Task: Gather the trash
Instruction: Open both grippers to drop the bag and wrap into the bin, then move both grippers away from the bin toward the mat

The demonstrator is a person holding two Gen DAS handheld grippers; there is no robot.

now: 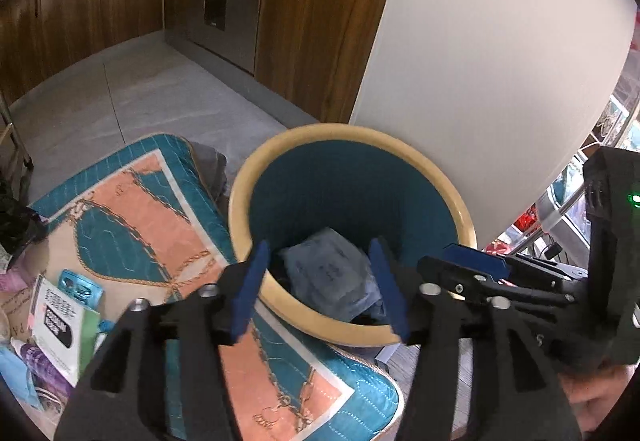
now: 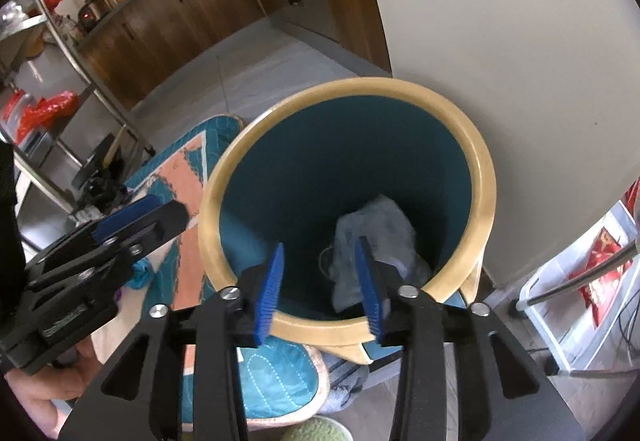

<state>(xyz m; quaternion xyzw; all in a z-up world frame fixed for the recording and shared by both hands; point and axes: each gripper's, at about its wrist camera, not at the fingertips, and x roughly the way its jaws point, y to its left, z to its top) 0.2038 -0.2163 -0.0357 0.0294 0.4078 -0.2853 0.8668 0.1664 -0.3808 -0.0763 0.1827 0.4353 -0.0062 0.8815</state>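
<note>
1. The left tool (image 1: 326,287) tilts steeply downward, its two blue fingers (image 1: 251,289) parted with nothing pressed between them.
2. The right tool (image 2: 320,289) tilts downward likewise, its blue fingers (image 2: 270,295) apart and gripping nothing.
3. The two tools sit close side by side, each visible in the other's view.
4. A hand (image 1: 592,397) grips the right tool's body from below.

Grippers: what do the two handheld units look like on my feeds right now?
Both match: the left gripper and right gripper have black angular linkage arms with triangular cut-outs and silver pivot bolts, ending in flat blue ribbed pads. In the left wrist view, the right unit's black body shows a lit green light.
</note>
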